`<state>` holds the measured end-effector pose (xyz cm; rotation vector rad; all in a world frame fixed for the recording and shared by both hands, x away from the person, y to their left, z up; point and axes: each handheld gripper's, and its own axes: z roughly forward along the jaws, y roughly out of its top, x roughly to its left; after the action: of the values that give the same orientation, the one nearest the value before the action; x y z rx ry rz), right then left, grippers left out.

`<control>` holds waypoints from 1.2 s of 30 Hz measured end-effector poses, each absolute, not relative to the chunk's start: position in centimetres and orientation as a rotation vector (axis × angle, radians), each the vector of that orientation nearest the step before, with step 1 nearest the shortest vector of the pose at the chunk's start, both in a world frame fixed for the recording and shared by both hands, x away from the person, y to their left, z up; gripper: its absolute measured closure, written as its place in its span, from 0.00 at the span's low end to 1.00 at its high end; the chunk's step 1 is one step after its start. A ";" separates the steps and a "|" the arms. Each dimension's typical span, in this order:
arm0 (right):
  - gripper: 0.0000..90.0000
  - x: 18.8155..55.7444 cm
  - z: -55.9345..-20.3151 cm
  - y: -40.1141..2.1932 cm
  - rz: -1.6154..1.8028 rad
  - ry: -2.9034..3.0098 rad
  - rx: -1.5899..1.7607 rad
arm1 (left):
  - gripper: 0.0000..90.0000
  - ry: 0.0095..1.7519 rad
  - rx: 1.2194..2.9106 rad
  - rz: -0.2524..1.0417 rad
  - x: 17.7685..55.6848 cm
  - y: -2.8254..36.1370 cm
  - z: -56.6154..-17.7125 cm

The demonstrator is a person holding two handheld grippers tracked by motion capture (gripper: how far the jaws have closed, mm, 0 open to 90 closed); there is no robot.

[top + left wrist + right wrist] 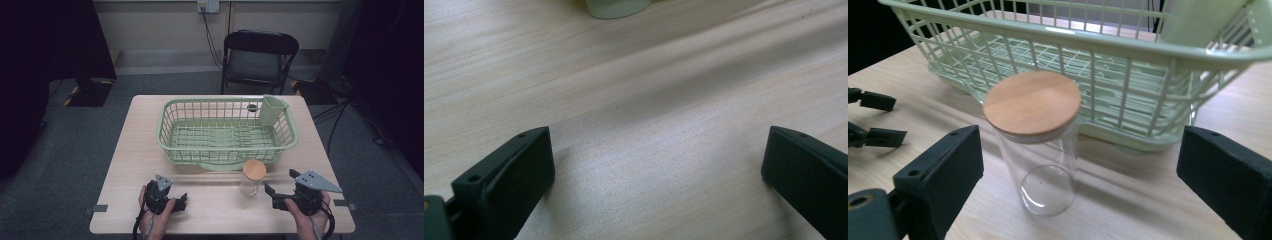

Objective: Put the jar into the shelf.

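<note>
Both grippers rest low on the wooden table near its front edge, left gripper with jaws wide apart over bare wood, right gripper likewise spread and aimed at the glass jar with wooden lid, upright just before the green basket.

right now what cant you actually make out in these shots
- Small dark round thing at the basket's far rim, high view: too small to identify.
- Whether the glass jar holds anything: it looks empty in the right gripper view, but clear contents could not be told.
- Inside of the green cup in the basket's corner: its own wall hides it.
- Pale green object, left gripper view: cut off by the top edge.
</note>
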<state>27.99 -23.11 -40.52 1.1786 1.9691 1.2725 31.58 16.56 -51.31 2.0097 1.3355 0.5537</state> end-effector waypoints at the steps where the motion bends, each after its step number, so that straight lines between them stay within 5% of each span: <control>1: 0.03 27.9 -40.3 -22.9 1.282 1.967 1.169 | 0.00 1.336 2.010 0.554 31.6 16.6 -51.3; 19: 0.01 31.3 -41.0 -19.5 1.274 2.118 1.033 | 0.00 1.336 2.010 0.554 31.6 16.6 -51.3; 36: 0.11 34.0 -43.1 -18.8 1.262 2.223 1.044 | 0.00 1.335 2.010 0.554 31.6 16.6 -51.3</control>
<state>33.99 -18.76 -43.09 1.0439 2.2230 1.2625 31.58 16.56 -51.31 2.0097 1.3354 0.5538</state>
